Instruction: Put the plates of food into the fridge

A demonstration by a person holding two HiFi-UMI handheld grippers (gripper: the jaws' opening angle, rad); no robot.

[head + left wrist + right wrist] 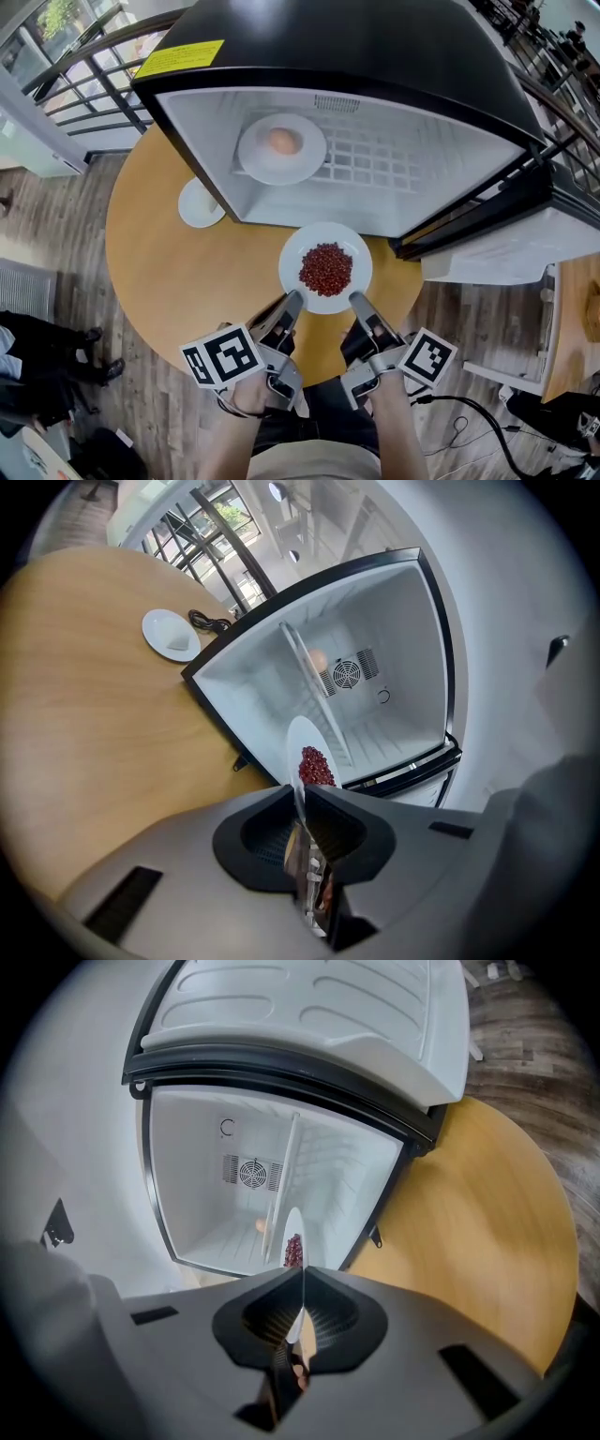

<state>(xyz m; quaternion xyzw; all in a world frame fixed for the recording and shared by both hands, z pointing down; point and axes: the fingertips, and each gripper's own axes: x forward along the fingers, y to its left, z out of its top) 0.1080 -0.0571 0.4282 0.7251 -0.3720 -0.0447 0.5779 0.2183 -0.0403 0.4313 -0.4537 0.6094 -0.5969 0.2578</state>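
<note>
— Closest, at the bottom of the head view, are the left gripper (292, 304) and the right gripper (357, 302), with their marker cubes toward the person. What have they got?

— One white plate (325, 232), shared between them. The left gripper is clamped on its lower-left rim and the right gripper on its lower-right rim. Each gripper view shows that rim edge-on, pinched between the jaws.

— What's on it?

— A heap of small dark red beans (325, 269), piled in the middle with white rim showing all round.

— Where does it sit?

— At the centre of the frame, over the round wooden table (159, 253), just in front of the open fridge (356, 47) and not inside it. I cannot tell whether it rests on the tabletop or hangs above it.

— And inside?

— A second white plate (258, 159) lies on the wire shelf (375, 159), above and left of the held one. It carries a single round, pale orange piece of food (283, 141).

— Anything crowding the approach?

— The fridge door (497, 253) stands swung out at the right of the frame, close to the right gripper's side. A small white saucer (201, 202) sits on the table at centre left, just beside the fridge's near corner and apart from the held plate. A yellow label (178, 58) shows at upper left on the black casing.
</note>
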